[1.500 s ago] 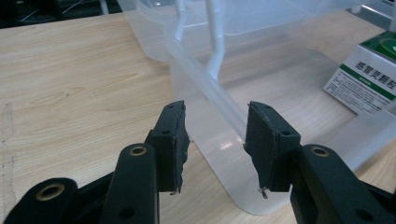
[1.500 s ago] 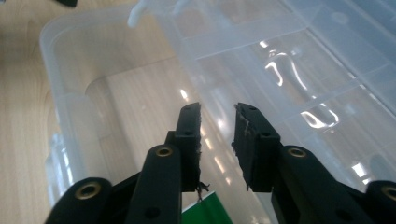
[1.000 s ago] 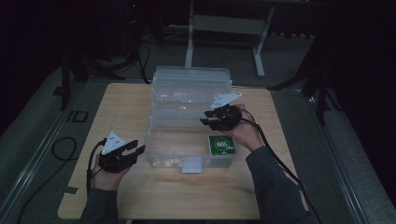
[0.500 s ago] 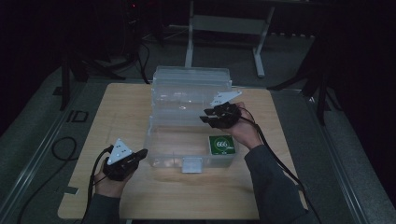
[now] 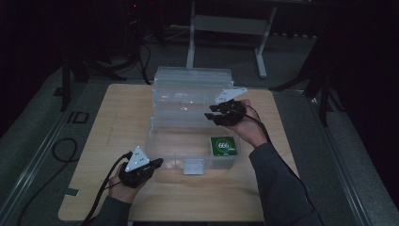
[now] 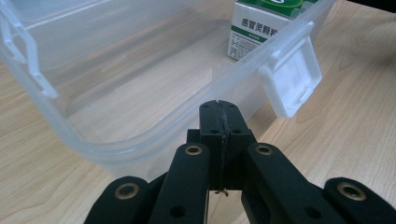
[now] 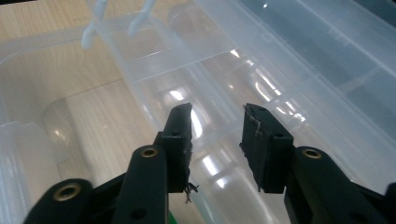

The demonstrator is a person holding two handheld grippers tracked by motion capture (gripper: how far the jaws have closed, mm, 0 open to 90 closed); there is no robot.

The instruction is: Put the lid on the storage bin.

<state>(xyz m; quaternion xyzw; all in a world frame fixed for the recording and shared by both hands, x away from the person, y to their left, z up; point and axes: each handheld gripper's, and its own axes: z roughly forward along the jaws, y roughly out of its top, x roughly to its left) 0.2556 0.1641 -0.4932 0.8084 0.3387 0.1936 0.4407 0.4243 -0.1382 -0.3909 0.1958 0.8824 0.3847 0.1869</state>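
One clear plastic storage box (image 5: 188, 141) on the one wooden table (image 5: 122, 113), its single lid (image 5: 193, 87) raised behind it; one green carton (image 5: 223, 146) inside the box; two handheld grippers beside the box

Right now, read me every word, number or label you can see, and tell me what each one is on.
"666" in white on the green top of the box inside the clear bin, high view.
"感冒灵颗粒" in green on the white side of that box, left gripper view.
Small print under those characters: too small to read.
Dark marking on the floor left of the table: too blurred to be sure.
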